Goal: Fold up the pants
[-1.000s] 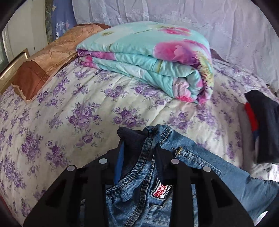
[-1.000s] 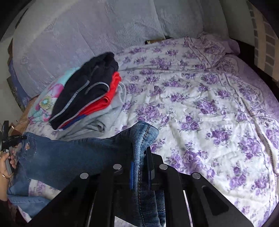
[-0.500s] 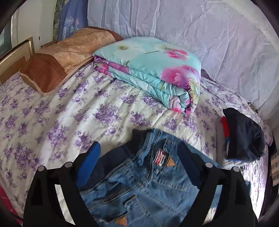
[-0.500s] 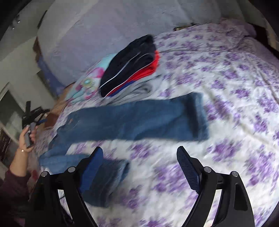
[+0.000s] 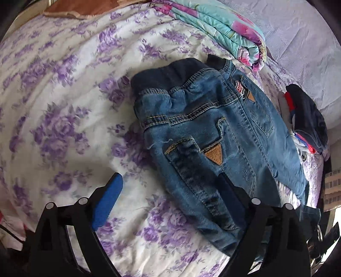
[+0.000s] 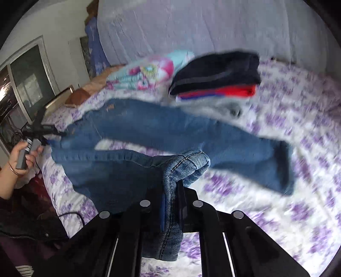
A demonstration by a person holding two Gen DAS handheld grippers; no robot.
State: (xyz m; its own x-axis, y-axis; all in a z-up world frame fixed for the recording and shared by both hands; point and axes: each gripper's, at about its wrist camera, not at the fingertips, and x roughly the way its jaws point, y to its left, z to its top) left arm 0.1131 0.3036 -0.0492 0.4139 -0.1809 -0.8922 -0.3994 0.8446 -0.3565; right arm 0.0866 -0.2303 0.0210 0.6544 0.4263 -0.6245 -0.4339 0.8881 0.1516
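Blue jeans (image 5: 204, 132) lie on the floral bedsheet (image 5: 64, 106), waistband toward the far side, back pockets up. My left gripper (image 5: 170, 200) is open and empty above the jeans' near hip. In the right wrist view the jeans (image 6: 149, 127) lie spread out with both legs apart. My right gripper (image 6: 172, 191) is shut on the hem of the near leg (image 6: 185, 166) and holds it lifted off the bed. The other leg lies flat toward the right.
A folded turquoise floral quilt (image 5: 217, 23) and a brown pillow (image 5: 81, 8) lie at the far side. A stack of folded dark, red and grey clothes (image 6: 217, 78) sits just beyond the jeans. The bed edge is at the left (image 6: 49, 181).
Both grippers let go of the jeans and opened. The left one stayed open over the waist. The right one then shut on the near leg's hem and lifted it.
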